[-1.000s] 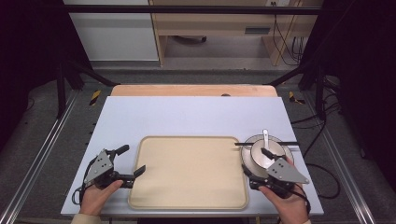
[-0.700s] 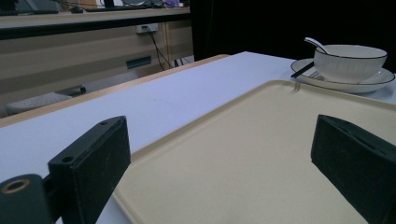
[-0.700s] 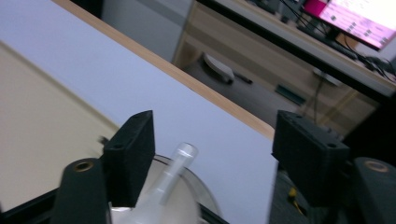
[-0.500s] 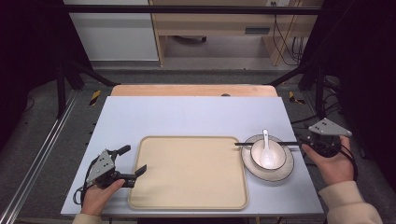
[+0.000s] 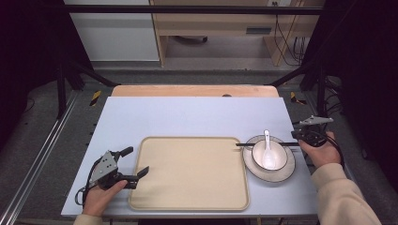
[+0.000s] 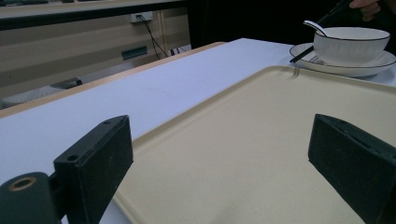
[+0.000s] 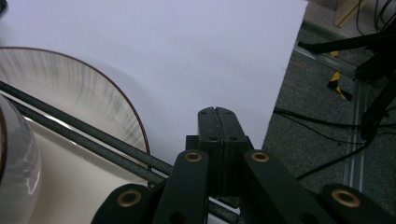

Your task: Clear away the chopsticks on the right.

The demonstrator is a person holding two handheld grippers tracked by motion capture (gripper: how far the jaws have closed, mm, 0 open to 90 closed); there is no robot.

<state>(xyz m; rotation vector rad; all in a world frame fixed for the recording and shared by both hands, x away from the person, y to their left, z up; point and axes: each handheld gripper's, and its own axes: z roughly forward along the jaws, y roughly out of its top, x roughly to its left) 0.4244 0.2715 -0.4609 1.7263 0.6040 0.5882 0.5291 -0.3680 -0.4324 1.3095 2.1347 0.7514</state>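
In the right gripper view the right gripper (image 7: 218, 116) has its jaws pressed flat together with nothing between them; the black chopsticks (image 7: 84, 135) pass under the gripper's links, so whether metal touches them is hidden. The plate (image 7: 100, 100) beneath is blurred and cut off at the left edge.

In the left gripper view the left gripper (image 6: 224, 154) stands wide apart, its jaws straddling the near corner of the beige tray (image 6: 261, 140), holding nothing; whether the jaws rest on the tray cannot be told.

From the high view, the tray lies on the pale blue table (image 5: 187, 117). Just right of the tray sits the plate with the white bowl (image 5: 270, 155) and spoon (image 5: 267, 147) in it; the chopsticks lie across the plate's far rim, their right ends at the right gripper.
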